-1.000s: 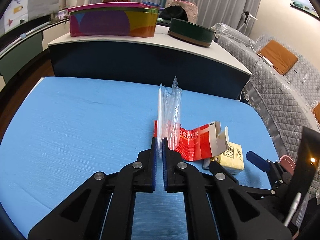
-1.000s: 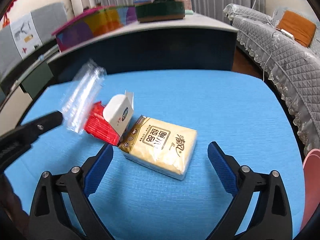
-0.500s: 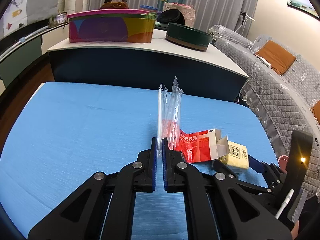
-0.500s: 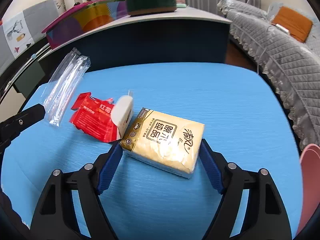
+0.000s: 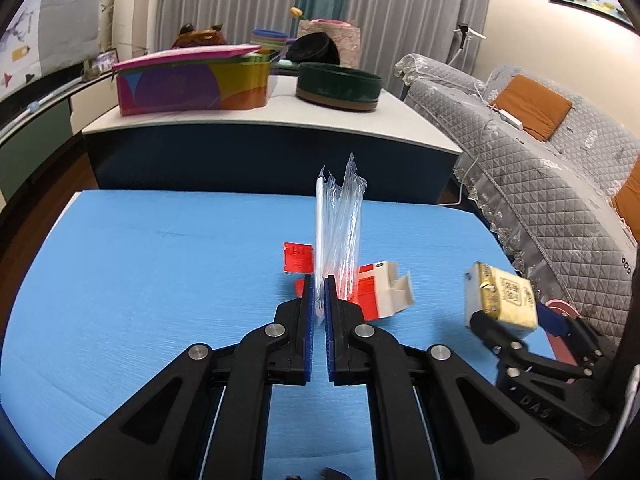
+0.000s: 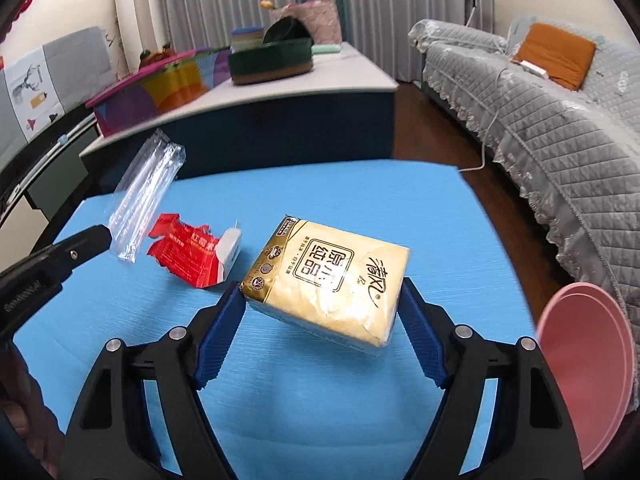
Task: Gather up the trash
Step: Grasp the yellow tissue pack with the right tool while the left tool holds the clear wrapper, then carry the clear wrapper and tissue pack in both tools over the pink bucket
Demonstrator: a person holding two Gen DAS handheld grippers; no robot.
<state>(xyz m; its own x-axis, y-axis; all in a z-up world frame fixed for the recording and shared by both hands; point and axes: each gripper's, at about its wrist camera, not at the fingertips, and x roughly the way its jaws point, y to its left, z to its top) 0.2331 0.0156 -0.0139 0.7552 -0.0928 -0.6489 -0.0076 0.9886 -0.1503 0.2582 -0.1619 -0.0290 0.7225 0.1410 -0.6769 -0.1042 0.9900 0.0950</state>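
Note:
My left gripper (image 5: 319, 286) is shut on a clear plastic wrapper (image 5: 340, 224) that stands up from its fingertips above the blue table (image 5: 140, 280). A torn red and white carton (image 5: 378, 292) lies flat on the table just behind it. My right gripper (image 6: 322, 304) is shut on a yellow tissue pack (image 6: 328, 280), held tilted and clear of the table. In the left wrist view the tissue pack (image 5: 500, 300) hangs at the right in the right gripper (image 5: 508, 326). In the right wrist view the wrapper (image 6: 140, 196) and the carton (image 6: 192, 252) show at the left.
A pink bin (image 6: 584, 368) sits off the table's right edge. Behind the table stands a dark counter (image 5: 260, 152) with a colourful box (image 5: 192, 80) and a round green tin (image 5: 338, 86). A grey quilted sofa (image 5: 540, 176) runs along the right.
The right gripper's jaws closed on the tissue pack and lifted it off the table. The left gripper rose a little with the wrapper. The red carton stayed on the table.

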